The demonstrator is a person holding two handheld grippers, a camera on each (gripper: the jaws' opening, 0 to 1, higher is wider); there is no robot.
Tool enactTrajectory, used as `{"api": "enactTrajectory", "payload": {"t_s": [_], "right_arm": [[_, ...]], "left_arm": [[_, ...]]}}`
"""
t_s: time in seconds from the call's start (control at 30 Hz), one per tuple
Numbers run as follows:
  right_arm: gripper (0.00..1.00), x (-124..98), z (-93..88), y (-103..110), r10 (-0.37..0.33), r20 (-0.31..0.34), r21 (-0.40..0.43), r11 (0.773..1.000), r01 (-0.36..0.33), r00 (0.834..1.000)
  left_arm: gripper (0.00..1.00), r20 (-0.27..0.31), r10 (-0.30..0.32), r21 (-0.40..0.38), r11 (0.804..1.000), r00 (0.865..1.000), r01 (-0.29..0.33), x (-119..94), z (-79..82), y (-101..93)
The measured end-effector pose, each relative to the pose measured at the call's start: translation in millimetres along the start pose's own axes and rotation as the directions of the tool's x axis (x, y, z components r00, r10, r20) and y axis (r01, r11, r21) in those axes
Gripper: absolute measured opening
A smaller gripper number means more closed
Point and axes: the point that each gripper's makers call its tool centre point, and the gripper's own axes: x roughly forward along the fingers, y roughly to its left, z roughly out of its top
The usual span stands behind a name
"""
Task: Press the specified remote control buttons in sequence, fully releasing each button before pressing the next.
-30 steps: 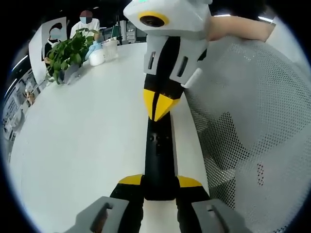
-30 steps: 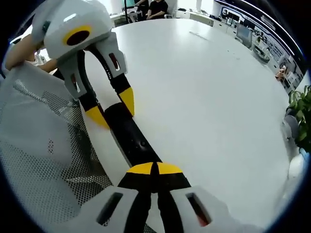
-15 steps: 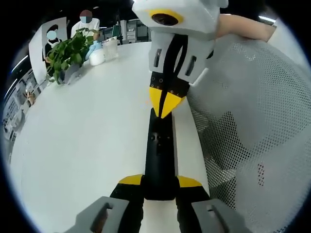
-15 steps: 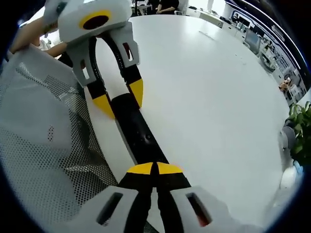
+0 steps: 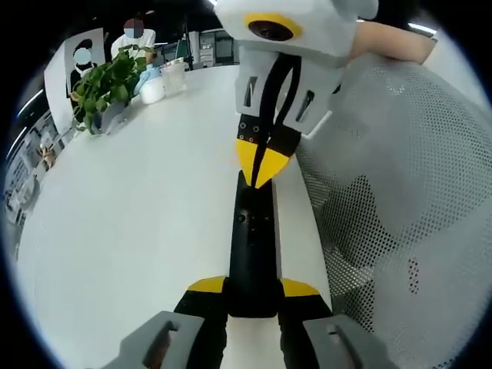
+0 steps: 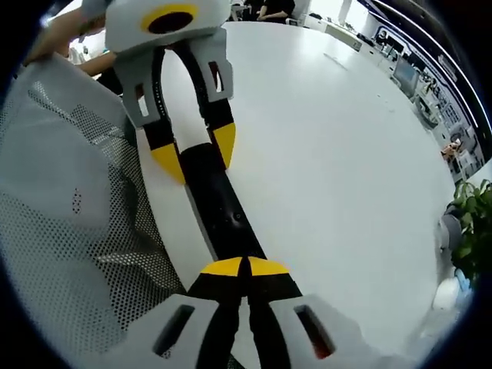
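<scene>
Remote (image 5: 251, 246) clamped in your left gripper (image 5: 252, 292); right gripper (image 5: 263, 163), tips pinched together, touches its far end — push off-centre and it twists loose.

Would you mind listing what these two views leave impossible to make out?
- Left gripper view: the remote is too dark to read its button markings, and its near end is hidden between the left gripper's fingers.
- Right gripper view: whether the right gripper is actually pressing a button; its closed tips cover the contact point.

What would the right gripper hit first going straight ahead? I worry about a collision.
The right gripper would likely run along the remote into the left gripper clamping its far end.
</scene>
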Motion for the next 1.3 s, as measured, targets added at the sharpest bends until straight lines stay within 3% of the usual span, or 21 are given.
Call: {"api": "enactTrajectory", "payload": {"t_s": [0.6, 1.0, 1.3], "right_arm": [[0.0, -2, -2.2, 8, 0.056, -0.005, 0.034, 0.998, -0.056, 0.998], [0.0, 0, -2.4, 11, 0.03, -0.039, -0.08, 0.996, -0.033, 0.999], [0.0, -1, -2.5, 10, 0.022, -0.04, -0.093, 0.995, -0.026, 0.999]], "left_arm": [[0.24, 0.013, -0.004, -0.015, 1.0, 1.0, 0.004, 0, 0.0, 1.1], [0.24, 0.009, -0.003, -0.003, 1.0, 1.0, 0.003, 0, 0.2, 0.2], [0.24, 0.0, 0.0, 0.002, 1.0, 1.0, 0.0, 0, 0.4, 0.1]]}}
